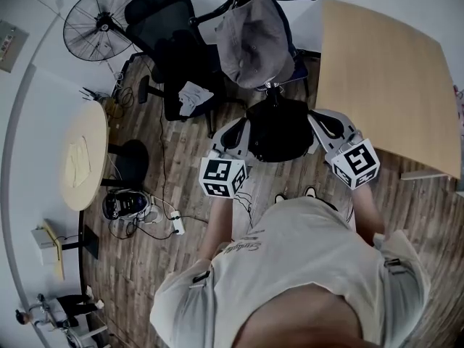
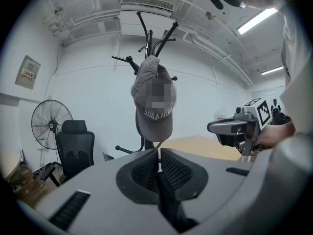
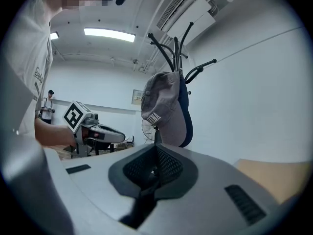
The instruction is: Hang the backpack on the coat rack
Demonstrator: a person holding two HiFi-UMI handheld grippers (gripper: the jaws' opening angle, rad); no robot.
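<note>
The person stands in front of the rack (image 1: pixel 272 85) and holds one gripper in each hand, both pointing away from the body and about level. The backpack (image 1: pixel 279 130) is black and hangs in the air between the two grippers, just in front of the rack's pole and below the grey cap (image 1: pixel 250 38) that sits on the upper hooks. It is on no hook. The left gripper (image 1: pixel 235 130) meets the left side of the backpack and the right gripper (image 1: pixel 324 122) meets its right side. In the left gripper view the two black pads (image 2: pixel 171 168) are pressed together, and a dark strip of material runs from between them down and to the right, toward the other gripper. In the right gripper view the pads (image 3: pixel 168 165) are also together, and a similar dark strip leaves them down and to the left. So each gripper seems to pinch a thin part of the backpack; which part it is, I cannot tell. Both gripper views look at the cap and the bare black hooks above it. Behind the rack stand a black chair (image 1: pixel 167 27) and a fan (image 1: pixel 98 22). A wooden table (image 1: pixel 384 71) is on the right of the rack, and a round table (image 1: pixel 81 158) stands well apart on the left.
</note>
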